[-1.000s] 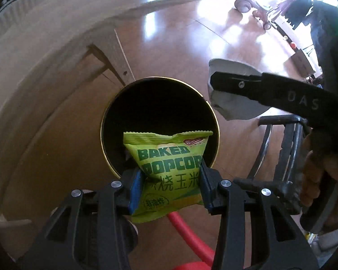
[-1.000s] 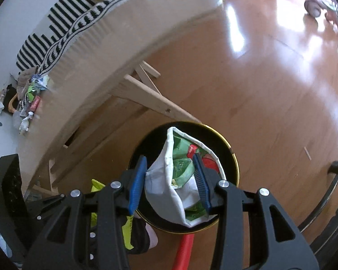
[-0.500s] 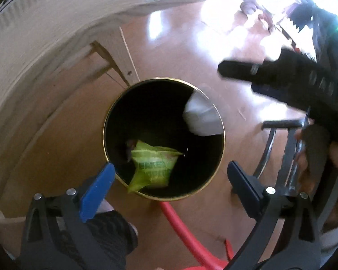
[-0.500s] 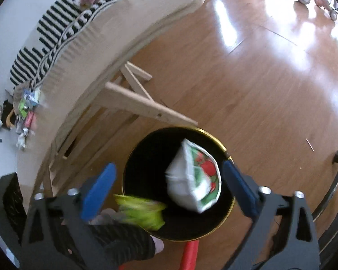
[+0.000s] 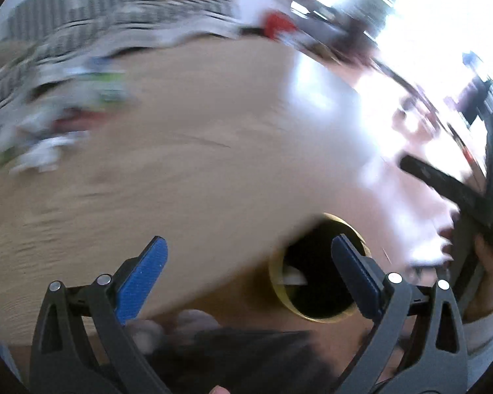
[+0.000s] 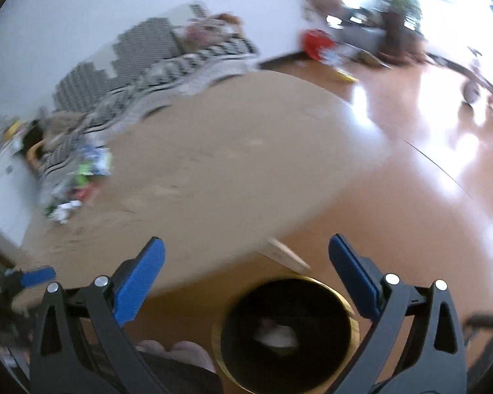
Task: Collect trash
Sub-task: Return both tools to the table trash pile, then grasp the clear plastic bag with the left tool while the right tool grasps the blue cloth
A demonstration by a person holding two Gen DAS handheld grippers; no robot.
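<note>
Both the left tongs (image 5: 248, 262) and right tongs (image 6: 246, 261) gape wide and empty above the bin (image 6: 351, 325), which holds a pale wrapper (image 6: 276, 335), while a litter pile (image 6: 79, 180) waits at the table's (image 6: 246, 164) far left.

Left gripper (image 5: 248, 264) tilted steeply downward, jaws spread wide, blue pads (image 5: 140, 279) far apart, nothing between them. Right gripper (image 6: 246, 262) likewise angled down, jaws at full spread, empty, blue pads (image 6: 138, 284) clear. Jaws of both opened within the last second, then steady. In the left wrist view, at 3 o'clock, right hand (image 5: 486, 282) wrapped around the right tool's black handle, pale sleeve cuff (image 5: 489, 328) just below it. Both views blurred.
</note>
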